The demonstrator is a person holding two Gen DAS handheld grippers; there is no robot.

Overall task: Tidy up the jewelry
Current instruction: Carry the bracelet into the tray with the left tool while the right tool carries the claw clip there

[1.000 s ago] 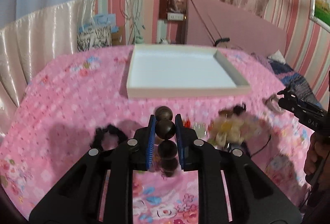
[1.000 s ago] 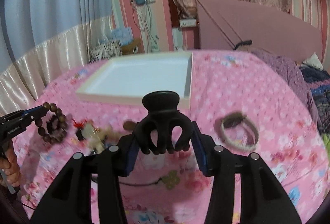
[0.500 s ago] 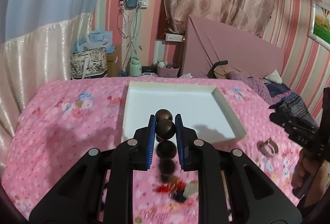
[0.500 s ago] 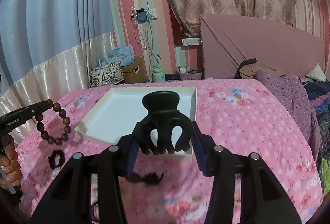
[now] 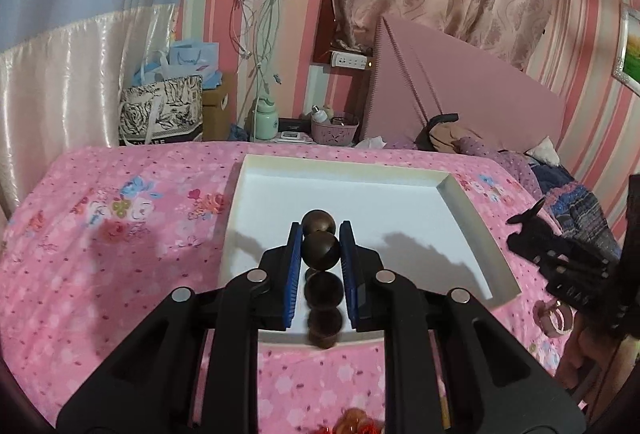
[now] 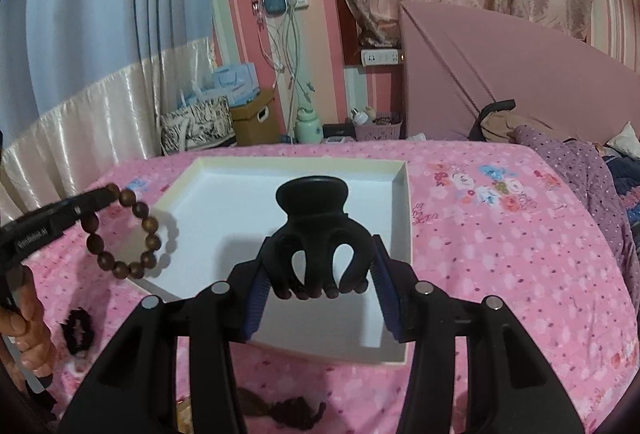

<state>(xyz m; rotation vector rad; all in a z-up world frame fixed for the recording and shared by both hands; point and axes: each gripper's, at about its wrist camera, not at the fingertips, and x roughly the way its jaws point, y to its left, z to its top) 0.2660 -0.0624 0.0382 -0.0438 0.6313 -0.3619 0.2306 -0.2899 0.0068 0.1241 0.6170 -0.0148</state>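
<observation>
Landmark: white tray (image 6: 404,218) on the pink floral bedspread (image 6: 500,254). Nearest, on the bedspread short of the tray's near rim: a dark tangled item (image 6: 294,412) and a black scrunchie (image 6: 78,328) off the near-left corner; type of the first cannot be told. Right gripper (image 6: 318,284) is clamped on a black claw clip (image 6: 316,234), held over the tray's near half. Left gripper (image 5: 319,254) is closed on one bead of the wooden bead bracelet (image 5: 320,274); the loop hangs free over the tray's near-left edge. Tray interior looks bare. Judgement: step in hand is deposit of both pieces. To do it well, carry the bracelet further inside the rim, since the dangling loop could drape over the wall; lower before releasing so beads do not bounce. Place the clip toward the far-right portion, well apart from the bracelet.
</observation>
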